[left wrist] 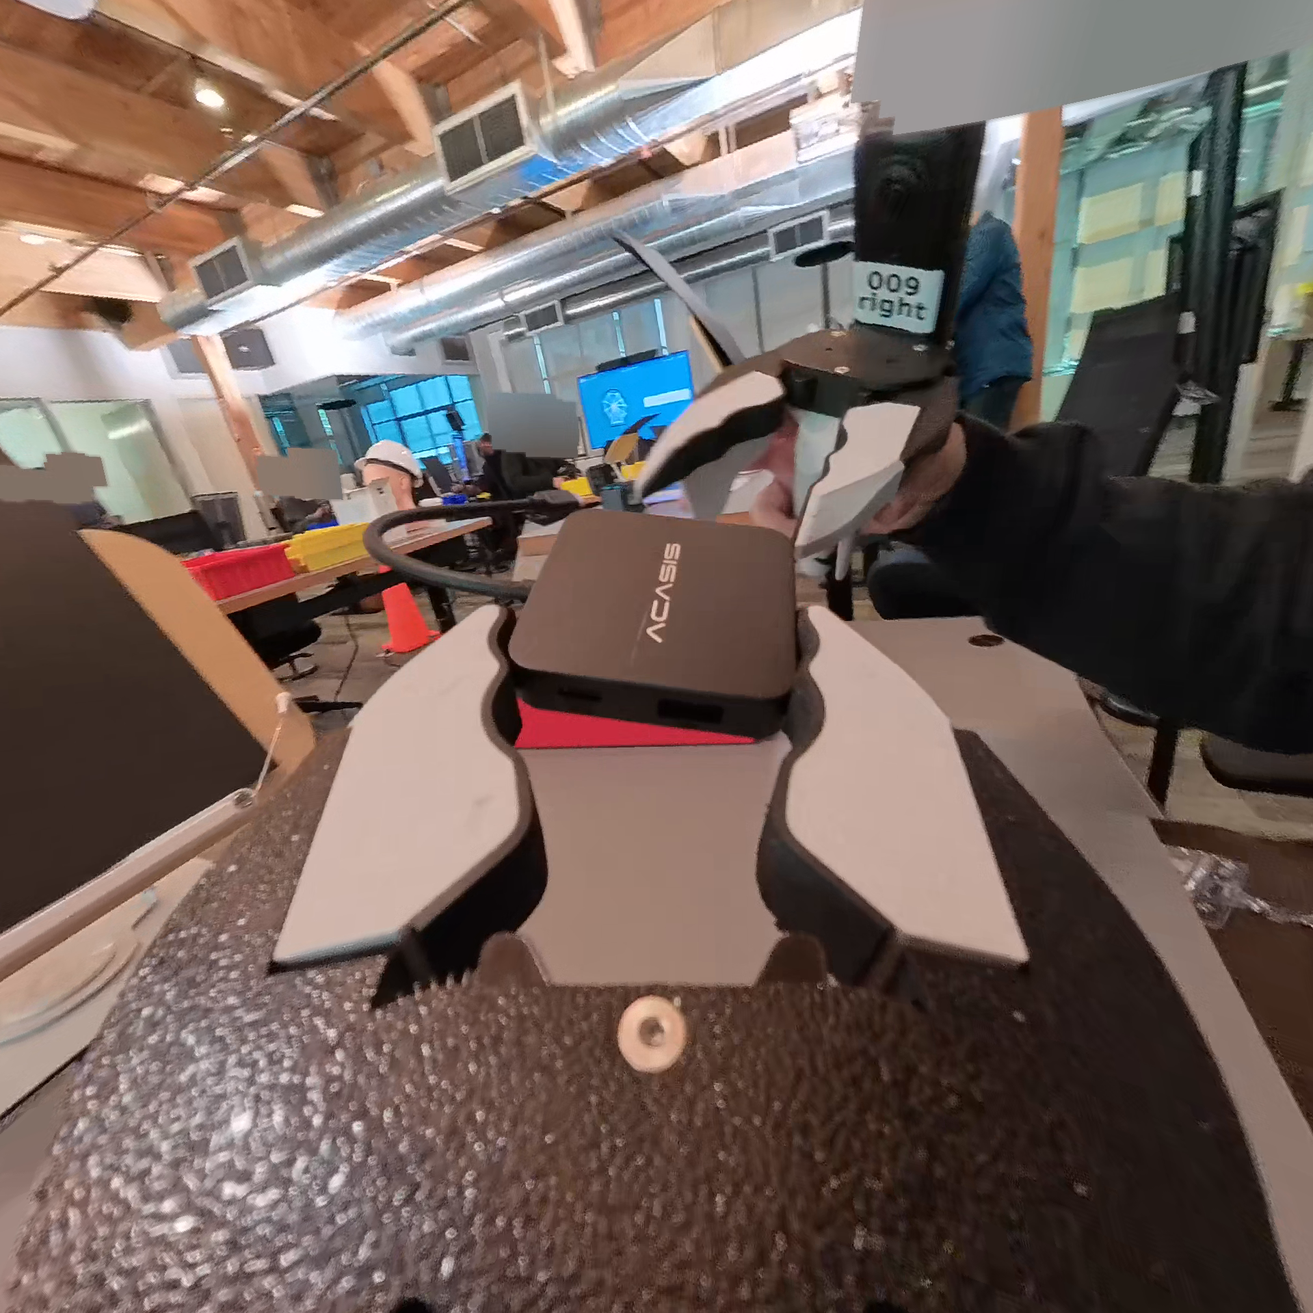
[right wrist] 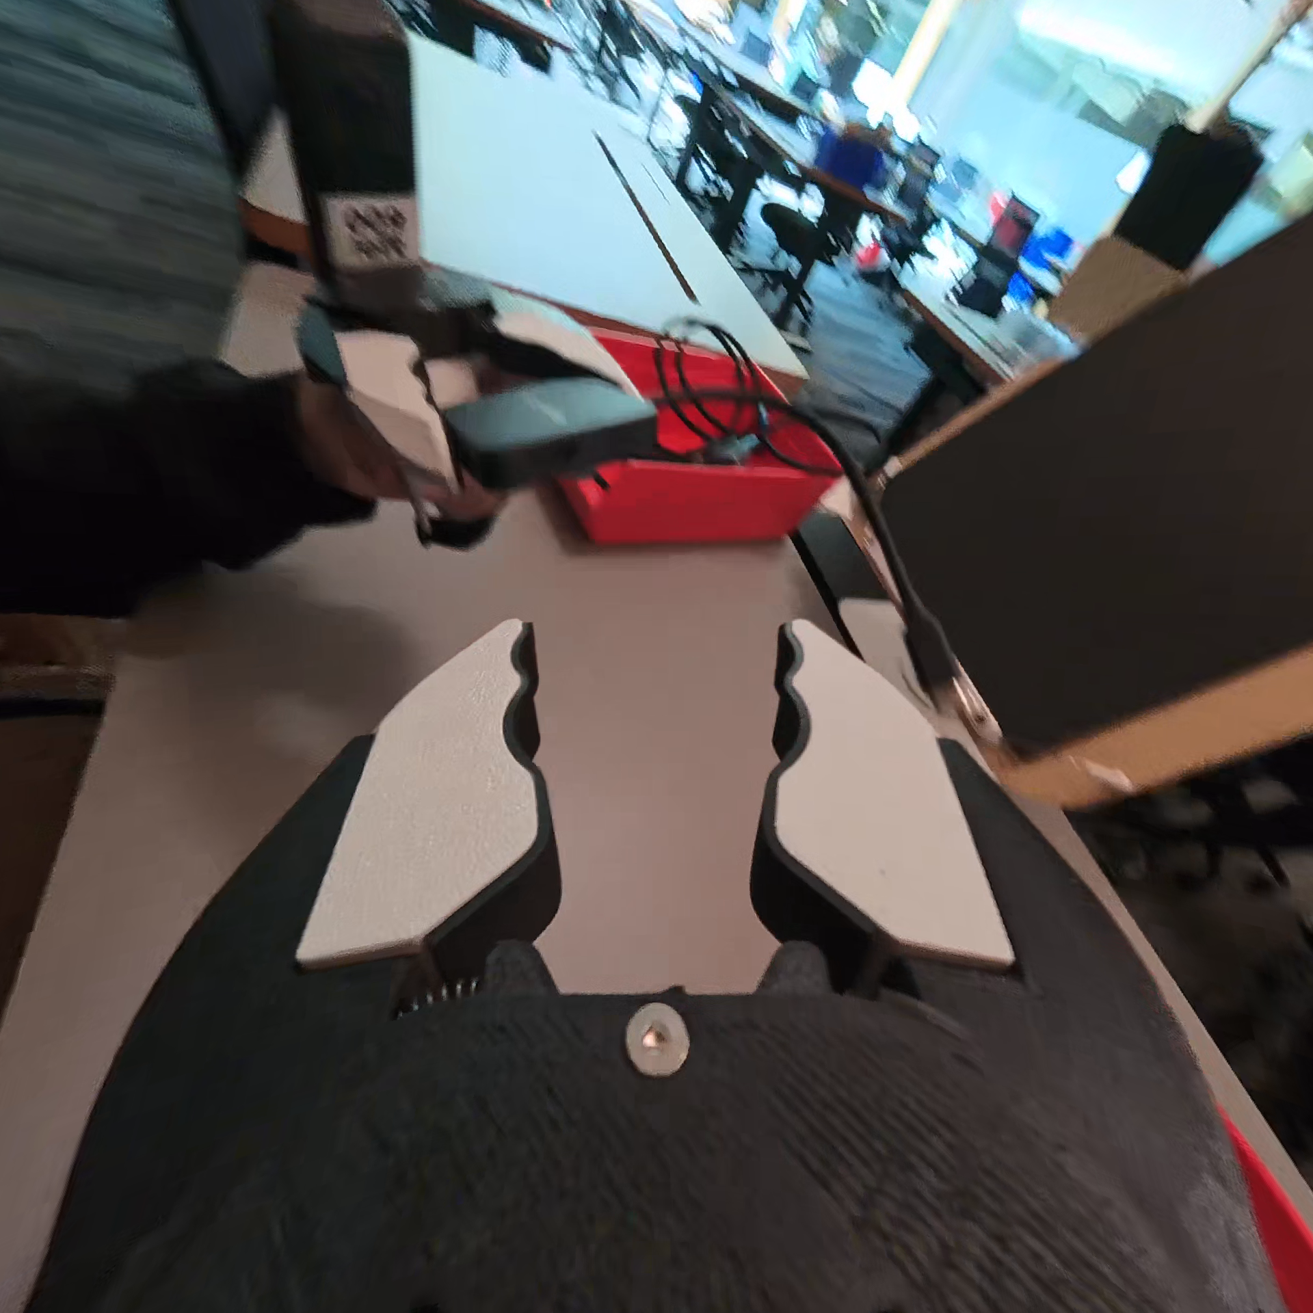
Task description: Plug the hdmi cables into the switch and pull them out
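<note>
We've got the left gripper (left wrist: 654,643) clamped on the black switch (left wrist: 657,611) by its two side edges, lifted above the grey table (right wrist: 298,682). One black cable (left wrist: 426,561) loops out of its far edge; the two ports on the near edge face us. Our right gripper (right wrist: 657,661) hangs with its fingers spread and nothing between them, bare tabletop beneath. The red bin (right wrist: 682,497) sits just past the switch, and a dark panel (right wrist: 1108,511) walls in the table's right edge

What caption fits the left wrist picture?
Left hand-held gripper clamps the black switch, one cable plugged in.
</note>
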The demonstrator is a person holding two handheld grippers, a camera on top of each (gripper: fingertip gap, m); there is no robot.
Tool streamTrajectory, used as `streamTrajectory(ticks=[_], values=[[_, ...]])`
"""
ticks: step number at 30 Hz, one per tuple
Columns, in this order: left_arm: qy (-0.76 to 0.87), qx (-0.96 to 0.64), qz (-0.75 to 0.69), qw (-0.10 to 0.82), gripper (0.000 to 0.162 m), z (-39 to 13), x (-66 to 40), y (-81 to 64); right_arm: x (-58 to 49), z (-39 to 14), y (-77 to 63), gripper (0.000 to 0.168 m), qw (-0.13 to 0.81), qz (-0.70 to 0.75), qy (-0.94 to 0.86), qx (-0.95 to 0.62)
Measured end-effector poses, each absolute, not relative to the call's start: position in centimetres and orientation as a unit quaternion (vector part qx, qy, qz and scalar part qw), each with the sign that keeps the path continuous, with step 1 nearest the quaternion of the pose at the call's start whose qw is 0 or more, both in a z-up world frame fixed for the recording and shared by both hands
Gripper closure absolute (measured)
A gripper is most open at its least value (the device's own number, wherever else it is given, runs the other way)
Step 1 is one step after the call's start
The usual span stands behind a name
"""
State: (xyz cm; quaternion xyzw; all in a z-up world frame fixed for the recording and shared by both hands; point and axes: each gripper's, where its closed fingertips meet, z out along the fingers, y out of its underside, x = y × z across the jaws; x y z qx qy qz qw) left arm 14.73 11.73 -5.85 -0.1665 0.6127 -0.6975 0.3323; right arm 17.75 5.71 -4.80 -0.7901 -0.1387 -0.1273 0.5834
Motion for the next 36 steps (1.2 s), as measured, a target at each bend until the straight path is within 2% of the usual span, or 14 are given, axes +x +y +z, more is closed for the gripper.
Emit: streamTrajectory(ticks=[2,5,15,24,32,36], values=[[0.630,-0.148,-0.692,0.320,0.089,-6.1,14.2,11.1,15.7,-4.8,7.4,0.095,0.600,-0.100,-0.182,-0.773],[0.657,-0.133,-0.669,0.321,0.089,-6.7,13.9,10.5,14.5,-6.1,8.8,0.093,0.583,-0.082,-0.224,-0.777],[0.670,-0.093,-0.680,0.282,0.089,-7.1,12.7,9.5,12.0,-6.7,9.7,0.104,0.599,-0.029,-0.284,-0.748],[0.654,-0.107,-0.703,0.258,0.089,-6.5,12.5,9.9,11.7,-5.6,10.4,0.103,0.642,-0.041,-0.267,-0.718],[0.650,-0.108,-0.707,0.258,0.089,-6.4,12.5,9.4,11.8,-5.6,9.9,0.103,0.644,-0.039,-0.260,-0.719],[0.632,-0.140,-0.701,0.299,0.086,-6.2,13.6,10.6,13.9,-4.5,8.7,0.103,0.663,-0.070,-0.216,-0.714]])
